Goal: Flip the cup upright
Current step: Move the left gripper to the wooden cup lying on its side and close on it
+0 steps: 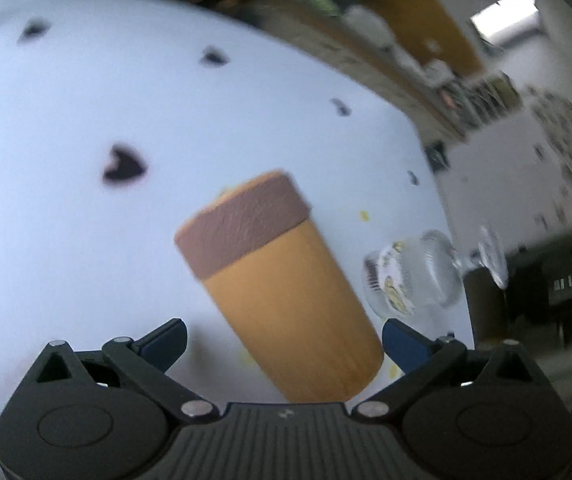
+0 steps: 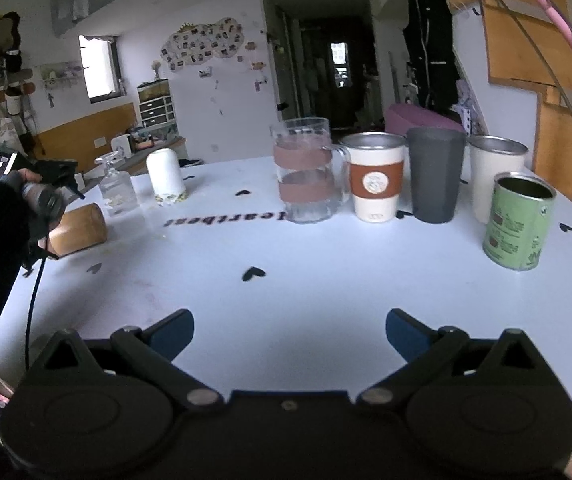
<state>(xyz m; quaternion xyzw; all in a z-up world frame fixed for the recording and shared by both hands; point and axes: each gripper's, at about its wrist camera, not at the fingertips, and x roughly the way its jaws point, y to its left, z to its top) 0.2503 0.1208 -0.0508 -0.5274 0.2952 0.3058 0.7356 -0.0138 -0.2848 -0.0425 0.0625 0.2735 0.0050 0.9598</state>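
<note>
A wooden cup (image 1: 282, 292) with a brown band near its rim lies on its side on the white table (image 1: 66, 128). It sits between the spread fingers of my left gripper (image 1: 282, 340), which is open, with a gap on the left side. The view is motion-blurred. In the right wrist view the same cup (image 2: 80, 230) lies at the far left, with the left gripper (image 2: 52, 196) and the hand around it. My right gripper (image 2: 289, 336) is open and empty above the near part of the table (image 2: 286, 280).
An upturned glass (image 2: 116, 192) and an upturned white cup (image 2: 166, 176) stand near the wooden cup. Upright at the back right: a glass mug (image 2: 305, 172), a sleeved cup (image 2: 375, 178), a grey tumbler (image 2: 435, 174), a white cup (image 2: 493, 176), a green tin (image 2: 519, 220).
</note>
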